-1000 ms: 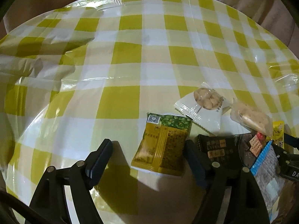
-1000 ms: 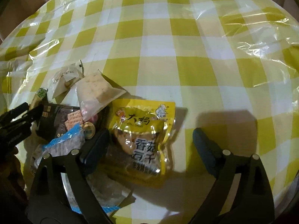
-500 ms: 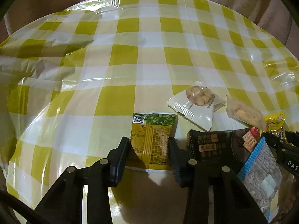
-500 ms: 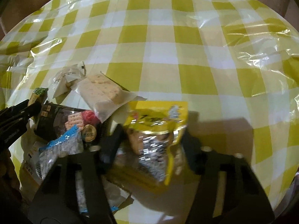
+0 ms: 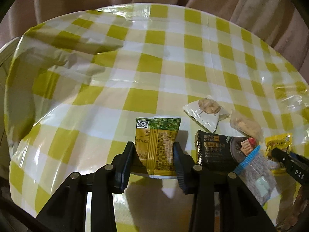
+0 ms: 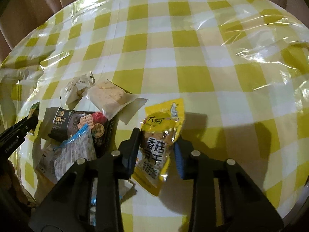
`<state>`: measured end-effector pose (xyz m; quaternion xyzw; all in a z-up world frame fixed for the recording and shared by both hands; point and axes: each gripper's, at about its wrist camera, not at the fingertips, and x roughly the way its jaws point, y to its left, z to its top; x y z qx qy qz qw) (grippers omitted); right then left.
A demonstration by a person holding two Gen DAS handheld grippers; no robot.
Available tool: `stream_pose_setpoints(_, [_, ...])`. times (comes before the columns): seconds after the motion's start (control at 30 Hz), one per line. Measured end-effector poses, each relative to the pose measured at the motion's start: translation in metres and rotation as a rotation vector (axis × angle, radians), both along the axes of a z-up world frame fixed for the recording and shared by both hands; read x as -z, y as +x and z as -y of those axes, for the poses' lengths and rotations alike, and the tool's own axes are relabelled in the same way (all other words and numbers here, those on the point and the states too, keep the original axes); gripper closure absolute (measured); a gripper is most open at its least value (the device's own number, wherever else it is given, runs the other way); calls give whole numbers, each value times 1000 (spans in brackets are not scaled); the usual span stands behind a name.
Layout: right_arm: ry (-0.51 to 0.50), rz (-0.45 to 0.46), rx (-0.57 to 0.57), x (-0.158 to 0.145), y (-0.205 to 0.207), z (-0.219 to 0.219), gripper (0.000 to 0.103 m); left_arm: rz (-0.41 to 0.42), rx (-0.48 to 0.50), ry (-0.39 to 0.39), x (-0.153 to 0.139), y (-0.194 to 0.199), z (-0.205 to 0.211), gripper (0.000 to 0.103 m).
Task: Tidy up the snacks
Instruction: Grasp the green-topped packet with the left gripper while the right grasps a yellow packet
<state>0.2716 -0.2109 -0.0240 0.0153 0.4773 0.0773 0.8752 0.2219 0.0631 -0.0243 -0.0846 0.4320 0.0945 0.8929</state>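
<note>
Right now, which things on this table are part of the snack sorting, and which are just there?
Part of the job:
green-and-gold packet, in the left claw
yellow packet, in the right claw, its jaws closing
black cracker packet
blue-edged clear bag
white triangular packet
clear-wrapped biscuit

Just there:
checked tablecloth
beige drapery

A round table (image 5: 166, 61) under a glossy yellow-and-white checked cover carries the lot. On the cloth: a white packet (image 5: 202, 114) with a clear window, a clear-wrapped biscuit (image 5: 246, 126) just beside it, a black cracker packet (image 5: 216, 152), and a blue-edged clear bag (image 5: 255, 174) overlapping that black one.
</note>
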Motion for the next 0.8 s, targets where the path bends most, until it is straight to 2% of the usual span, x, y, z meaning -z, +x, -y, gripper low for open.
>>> stream_pose_setpoints(0.3, [35, 21, 0, -14, -29, 17, 77, 49, -53, -80, -13, -39, -2, 63])
stream_pose_setpoints(0.8, [56, 54, 31, -35, -86, 51, 77, 97, -12, -118, -32, -84, 31, 63])
